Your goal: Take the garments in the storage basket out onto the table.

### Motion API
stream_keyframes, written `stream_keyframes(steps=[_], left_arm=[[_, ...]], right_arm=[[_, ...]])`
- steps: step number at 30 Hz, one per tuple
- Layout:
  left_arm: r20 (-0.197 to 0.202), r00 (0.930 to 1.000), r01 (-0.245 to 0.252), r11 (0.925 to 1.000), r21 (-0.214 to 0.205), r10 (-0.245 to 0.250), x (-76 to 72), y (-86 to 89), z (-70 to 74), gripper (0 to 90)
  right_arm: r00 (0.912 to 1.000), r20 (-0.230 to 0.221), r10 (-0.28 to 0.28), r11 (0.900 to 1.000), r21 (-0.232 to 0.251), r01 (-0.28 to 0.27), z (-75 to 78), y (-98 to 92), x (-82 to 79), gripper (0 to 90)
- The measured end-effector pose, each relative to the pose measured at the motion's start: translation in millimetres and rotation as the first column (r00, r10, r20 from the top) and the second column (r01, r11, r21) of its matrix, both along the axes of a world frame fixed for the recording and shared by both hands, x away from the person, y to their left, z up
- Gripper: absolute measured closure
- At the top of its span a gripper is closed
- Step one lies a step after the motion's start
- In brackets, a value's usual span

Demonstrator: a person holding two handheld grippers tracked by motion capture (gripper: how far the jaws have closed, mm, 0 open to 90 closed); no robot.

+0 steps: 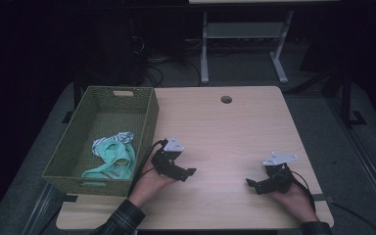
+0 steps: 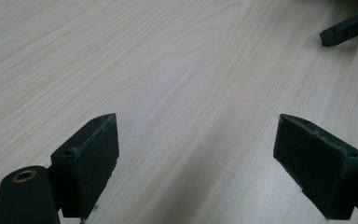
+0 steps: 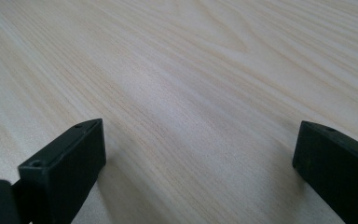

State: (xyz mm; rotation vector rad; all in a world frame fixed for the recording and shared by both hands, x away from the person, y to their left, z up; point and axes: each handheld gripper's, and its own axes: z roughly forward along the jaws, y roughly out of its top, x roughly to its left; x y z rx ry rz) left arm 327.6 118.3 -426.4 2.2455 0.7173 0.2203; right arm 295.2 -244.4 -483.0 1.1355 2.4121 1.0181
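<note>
Left gripper (image 1: 188,175): held low over the table (image 1: 225,142), just beside the basket (image 1: 149,115); jaws spread wide, nothing between them.
Right gripper (image 1: 251,184): held near the table's front right; jaws spread, empty.
Garments (image 1: 111,156): a turquoise and striped bundle, probably small clothing, is seen inside the green basket.

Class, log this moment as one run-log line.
left gripper open, empty | right gripper open, empty | mint-green cloth in green woven basket

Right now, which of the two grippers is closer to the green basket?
The left gripper: it sits just beside the green basket holding the clothes, while the right gripper is across the table.
</note>
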Motion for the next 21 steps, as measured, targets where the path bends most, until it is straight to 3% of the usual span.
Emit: stream_keyframes(steps=[10, 17, 21], left_arm=[[-0.006, 0.9998, 0.019, 0.9997, 0.016, -0.018, -0.7, -1.0, 7.9, 13.5], [-0.024, 0.9995, 0.017, 0.9997, -0.017, -0.018, -0.8, 0.1, 15.4, 13.5], [-0.030, 0.9990, 0.032, 0.9995, -0.007, -0.032, -0.1, 0.0, 18.5, 13.4]], right_arm=[[1.0000, 0.000, 0.000, 1.0000, 0.000, 0.000, 0.0, 0.0, 0.0, 2.2], [1.0000, 0.000, 0.000, 1.0000, 0.001, 0.000, 0.0, 0.0, 0.0, 2.2], [1.0000, 0.000, 0.000, 1.0000, 0.000, 0.000, 0.0, 0.0, 0.0, 2.2]])
